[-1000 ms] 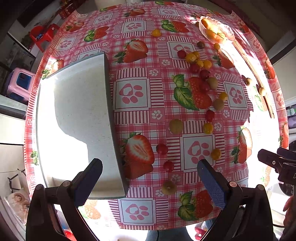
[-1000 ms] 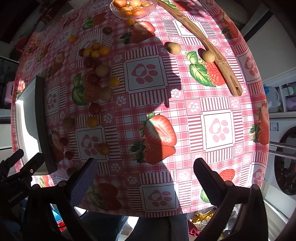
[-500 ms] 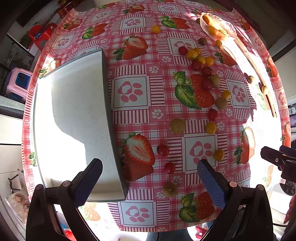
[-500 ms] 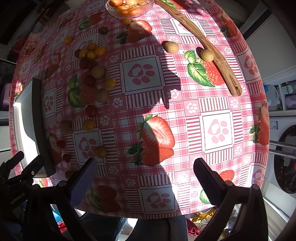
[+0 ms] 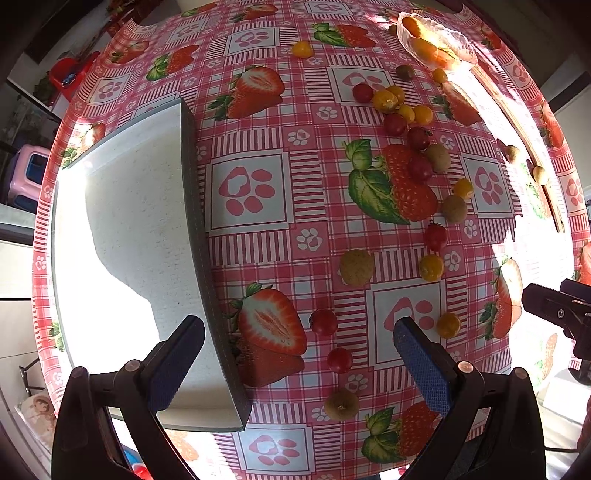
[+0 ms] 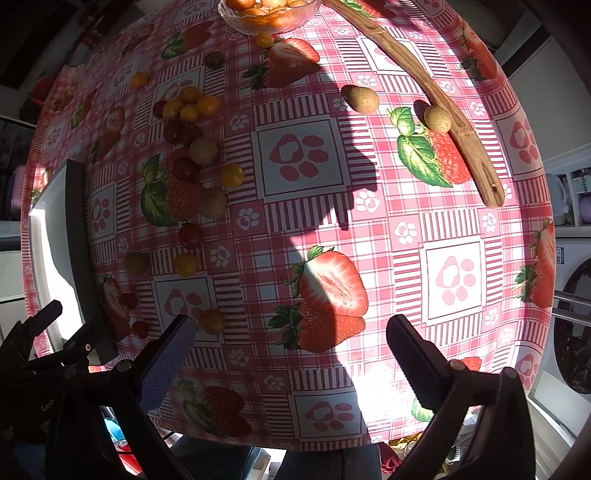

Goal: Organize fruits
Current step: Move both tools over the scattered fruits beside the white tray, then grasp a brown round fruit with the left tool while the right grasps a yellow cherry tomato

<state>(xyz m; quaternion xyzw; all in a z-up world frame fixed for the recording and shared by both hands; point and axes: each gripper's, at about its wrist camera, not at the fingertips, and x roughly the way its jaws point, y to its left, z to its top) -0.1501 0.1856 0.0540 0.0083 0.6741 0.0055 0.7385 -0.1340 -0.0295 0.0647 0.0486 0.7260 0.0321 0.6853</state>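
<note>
While both hang over the surface: neither claw touches any fruit.
Left claw [image 5: 295, 369]: spread wide, holding nothing, above two small red cherry tomatoes [image 5: 323, 322] beside the white rectangular tray [image 5: 140, 236].
Right claw [image 6: 291, 362]: spread wide, holding nothing, over bare pink checked strawberry-print tablecloth [image 6: 369, 229].
Loose fruits: red and yellow cherry tomatoes [image 6: 192, 105] and brown round longans [image 6: 203, 150] lie scattered between tray and clear glass bowl of orange fruit [image 6: 266, 14].
Curved wooden stick [image 6: 461, 133]: lying just beside one longan.
</note>
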